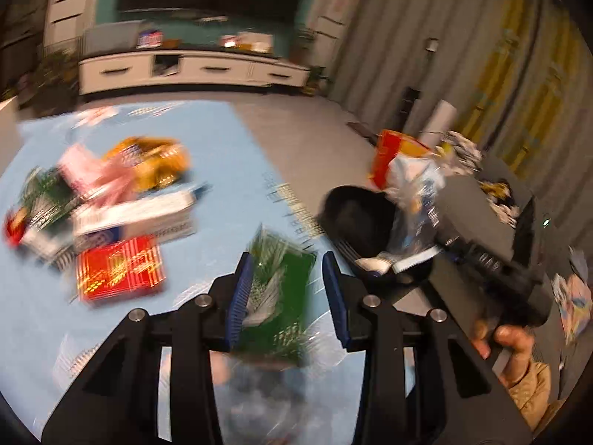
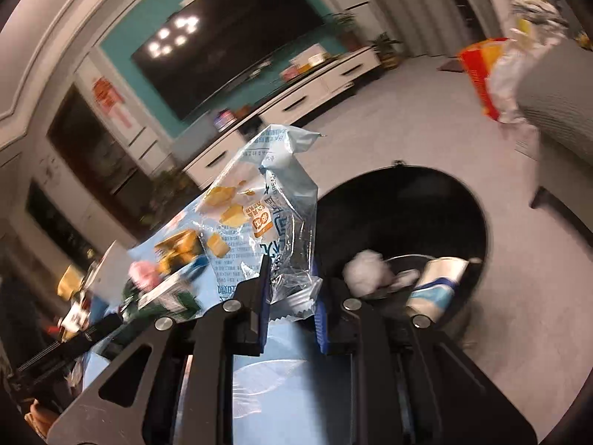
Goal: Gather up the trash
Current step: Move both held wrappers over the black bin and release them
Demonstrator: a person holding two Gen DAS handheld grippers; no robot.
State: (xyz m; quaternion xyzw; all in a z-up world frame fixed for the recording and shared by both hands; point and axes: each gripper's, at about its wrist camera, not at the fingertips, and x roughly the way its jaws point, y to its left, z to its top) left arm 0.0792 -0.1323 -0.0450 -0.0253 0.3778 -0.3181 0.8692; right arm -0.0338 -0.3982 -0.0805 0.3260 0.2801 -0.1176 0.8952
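My left gripper (image 1: 287,278) has its jaws apart around a green snack wrapper (image 1: 280,289) above the light-blue table (image 1: 222,141); the frame is blurred, so contact is unclear. My right gripper (image 2: 291,289) is shut on a clear blue bread wrapper (image 2: 267,200), held up beside the black trash bin (image 2: 404,200). The bin holds crumpled white paper (image 2: 365,269) and a white-blue cup (image 2: 437,282). In the left wrist view the right gripper body (image 1: 481,244) holds the wrapper (image 1: 415,200) over the bin (image 1: 355,215).
Several wrappers lie on the table: a red packet (image 1: 118,270), a white-blue box (image 1: 137,215), pink (image 1: 92,174) and yellow (image 1: 155,163) bags. A grey sofa (image 2: 556,104) with a red-yellow bag (image 2: 481,74) stands right. A white TV cabinet (image 1: 192,70) is behind.
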